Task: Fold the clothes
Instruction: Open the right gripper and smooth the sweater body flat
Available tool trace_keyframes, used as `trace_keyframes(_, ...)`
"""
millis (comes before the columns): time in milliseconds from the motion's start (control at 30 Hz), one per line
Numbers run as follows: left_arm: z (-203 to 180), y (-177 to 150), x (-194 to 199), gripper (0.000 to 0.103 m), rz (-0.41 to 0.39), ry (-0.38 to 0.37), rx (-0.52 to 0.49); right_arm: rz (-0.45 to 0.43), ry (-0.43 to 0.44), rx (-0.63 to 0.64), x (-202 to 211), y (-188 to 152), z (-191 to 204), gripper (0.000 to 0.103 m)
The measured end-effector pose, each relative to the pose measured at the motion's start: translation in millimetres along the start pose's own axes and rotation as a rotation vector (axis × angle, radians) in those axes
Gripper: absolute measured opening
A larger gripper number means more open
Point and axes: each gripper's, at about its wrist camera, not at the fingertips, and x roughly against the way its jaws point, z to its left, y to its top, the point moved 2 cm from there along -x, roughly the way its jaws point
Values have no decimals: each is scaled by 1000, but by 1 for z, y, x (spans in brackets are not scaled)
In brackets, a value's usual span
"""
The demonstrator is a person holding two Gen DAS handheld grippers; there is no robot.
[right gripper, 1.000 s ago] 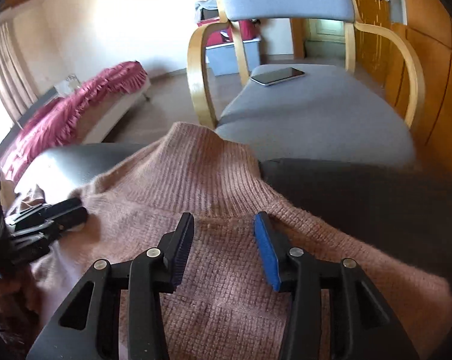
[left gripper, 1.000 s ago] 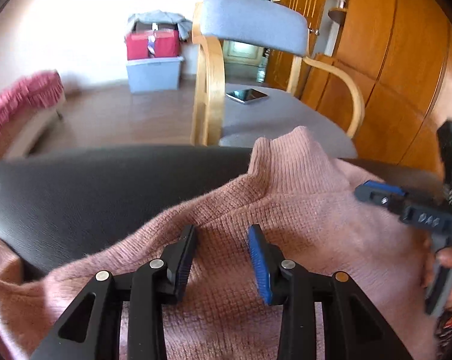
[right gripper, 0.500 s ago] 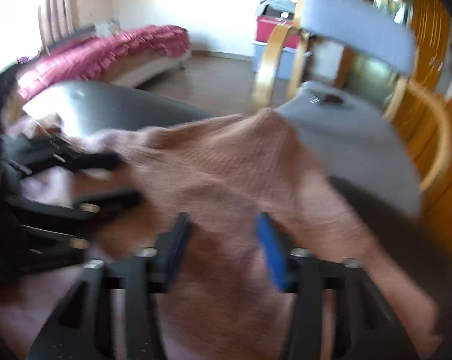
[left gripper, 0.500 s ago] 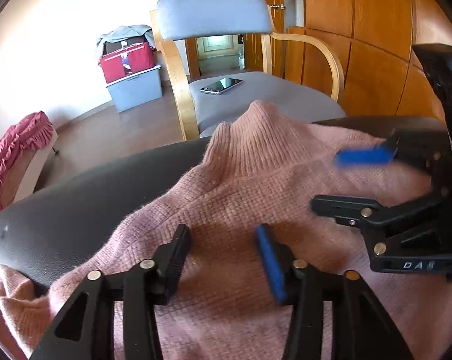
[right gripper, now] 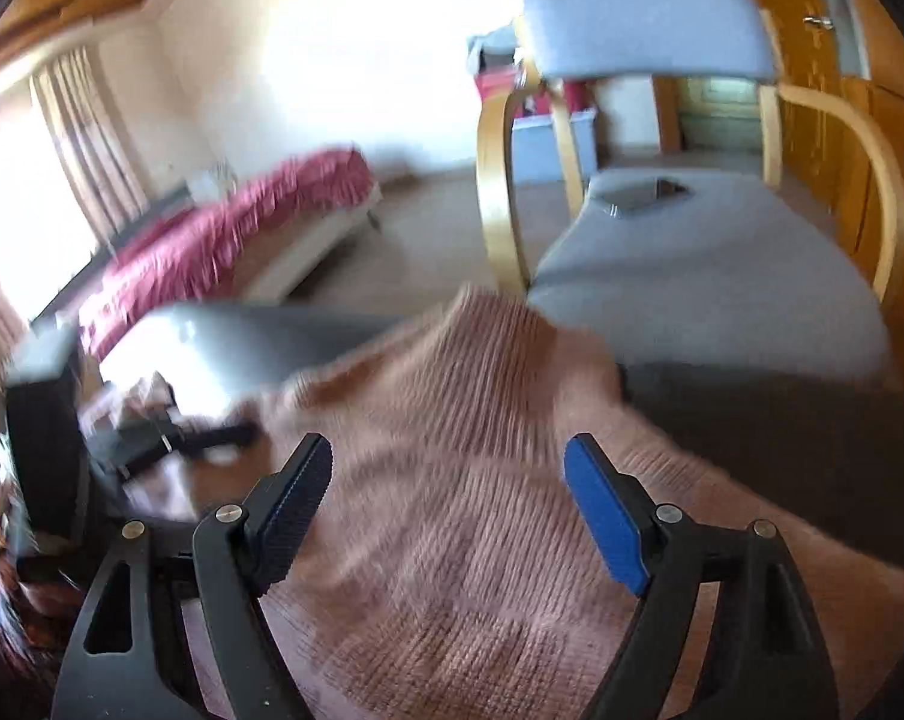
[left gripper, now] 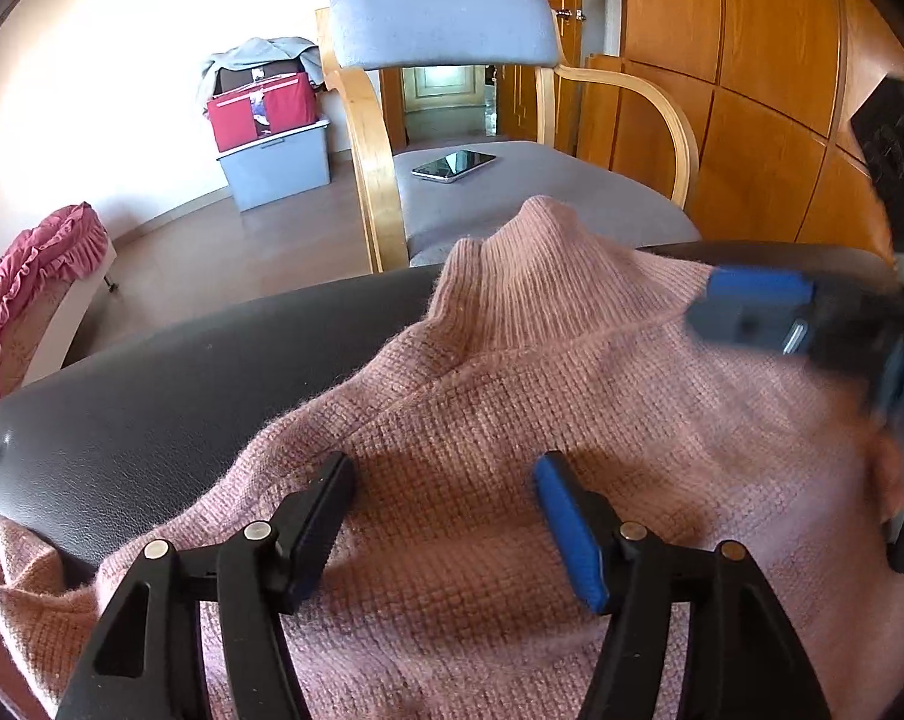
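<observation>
A pink knitted sweater [left gripper: 511, 396] lies spread on a black leather surface [left gripper: 152, 384], its ribbed collar pointing toward the far edge. My left gripper [left gripper: 446, 474] is open just above the knit, near the left shoulder, holding nothing. In the right wrist view the sweater [right gripper: 452, 480] is blurred, and my right gripper [right gripper: 449, 462] hangs open over it, empty. From the left wrist view the right gripper [left gripper: 751, 300] shows at the far right edge, blurred. The left gripper [right gripper: 170, 438] appears at the left of the right wrist view.
A grey upholstered chair [left gripper: 452, 30] with wooden arms stands just beyond the surface, a phone [left gripper: 454, 165] on its seat. A grey bin with red bags [left gripper: 272, 138] sits by the wall. A red ruffled bed [right gripper: 224, 246] is at left. Wooden cabinets [left gripper: 751, 90] are at right.
Both grippers have opened wider and shifted over the sweater. The right gripper swung right and back from the left one; its view is motion-blurred.
</observation>
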Motion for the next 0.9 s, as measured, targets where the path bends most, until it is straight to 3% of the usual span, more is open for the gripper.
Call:
trace_keyframes(100,2,-2,1,66,-1,2,0,112,-82,51,-25,-4,10,84)
trace_keyframes(267,6,-2,2,66,1,-13,8,156,-100,137,-31,-12,25,103)
trace_keyframes(667,12,-4,3,66,-2,-59,40,230,-82,123,-24,-1,17,103)
trace_keyframes(700,12,-4,4,66,-2,-61,41,229,-85,115,-20,0,15,103)
trace_keyframes(833,12,-5,4,66,-3,-57,39,66,-173,-22,39,-5,3,103)
trace_keyframes(900,12,-5,4,66,-3,-55,38,45,-157,-47,49,-17,-6,103)
